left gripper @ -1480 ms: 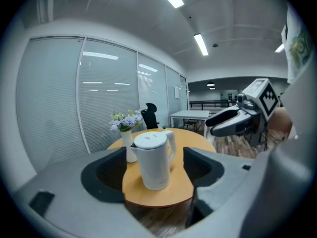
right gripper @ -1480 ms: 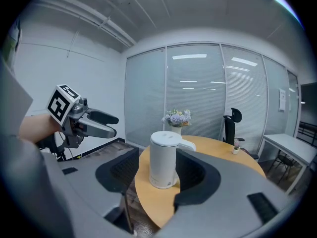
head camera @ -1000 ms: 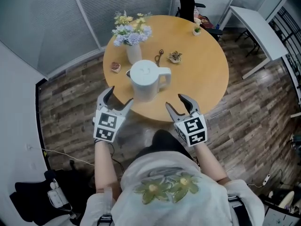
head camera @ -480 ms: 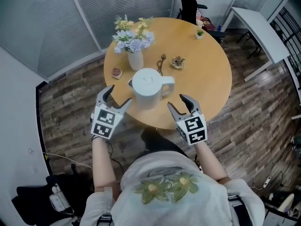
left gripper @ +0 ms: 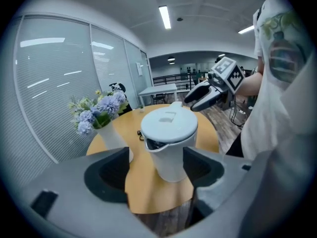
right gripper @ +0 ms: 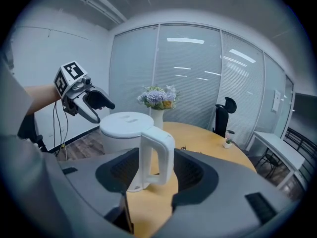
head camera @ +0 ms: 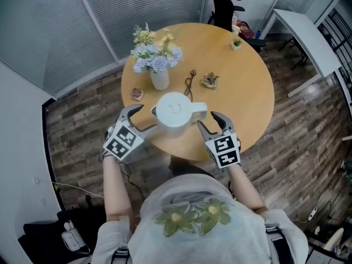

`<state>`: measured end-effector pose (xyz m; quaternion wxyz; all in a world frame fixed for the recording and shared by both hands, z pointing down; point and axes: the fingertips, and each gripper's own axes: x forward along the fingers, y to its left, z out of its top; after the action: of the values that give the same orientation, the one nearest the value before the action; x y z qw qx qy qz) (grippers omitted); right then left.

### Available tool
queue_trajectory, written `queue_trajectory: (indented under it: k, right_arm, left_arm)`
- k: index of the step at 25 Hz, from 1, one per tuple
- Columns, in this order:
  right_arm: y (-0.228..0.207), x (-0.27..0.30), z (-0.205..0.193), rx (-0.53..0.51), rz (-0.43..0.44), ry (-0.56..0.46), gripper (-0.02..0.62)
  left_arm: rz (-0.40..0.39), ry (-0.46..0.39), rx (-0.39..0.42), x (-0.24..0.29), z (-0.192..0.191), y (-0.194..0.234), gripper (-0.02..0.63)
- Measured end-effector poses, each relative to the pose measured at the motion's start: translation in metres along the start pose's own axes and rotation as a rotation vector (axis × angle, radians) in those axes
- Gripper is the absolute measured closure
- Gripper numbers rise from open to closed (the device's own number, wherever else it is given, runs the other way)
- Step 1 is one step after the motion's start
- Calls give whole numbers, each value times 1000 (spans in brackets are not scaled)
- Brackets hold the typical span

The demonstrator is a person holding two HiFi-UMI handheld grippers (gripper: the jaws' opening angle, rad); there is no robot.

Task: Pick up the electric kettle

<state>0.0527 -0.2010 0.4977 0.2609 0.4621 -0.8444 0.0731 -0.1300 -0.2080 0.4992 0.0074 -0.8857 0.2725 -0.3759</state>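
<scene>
Two grippers flanked the electric kettle, which stood on the round wooden desk near its front edge, and nothing was lifted yet. On the left, the left gripper had its jaws spread wide. In the left gripper view the white body of the kettle stood just ahead of the gap, and I saw no contact. In the middle, the kettle rested flat on the desk, with a vase of flowers behind it. On the right, the right gripper also had its jaws spread. The handle of the kettle stood between them, with a gap on each side as far as I could tell. In my judgement the approach was nearly complete, while closing on the handle and the lift itself remained.
</scene>
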Motion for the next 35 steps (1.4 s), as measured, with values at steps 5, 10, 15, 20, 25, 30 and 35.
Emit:
queue_trajectory:
  k: [5, 10, 15, 20, 25, 30, 35]
  right_arm:
    - [-7, 19, -3, 2, 20, 35, 370]
    - [-8, 32, -6, -15, 44, 65, 370]
    - [-11, 39, -9, -23, 53, 83, 370]
    - [-11, 45, -9, -34, 62, 93, 370]
    - [-11, 48, -10, -49, 72, 104, 370]
    - [-11, 49, -11, -44, 82, 103, 370]
    - [-14, 51, -11, -30, 85, 90, 397]
  left_arm:
    - [-140, -20, -8, 10, 1, 5, 265]
    - [-256, -149, -60, 8, 15, 14, 277]
    - [-333, -140, -27, 9, 10, 12, 305]
    - [-368, -143, -13, 12, 9, 13, 420]
    - [-403, -128, -16, 14, 4, 9, 420]
    - [-418, -143, -35, 18, 3, 4, 419]
    - [-424, -159, -57, 20, 4, 4, 419]
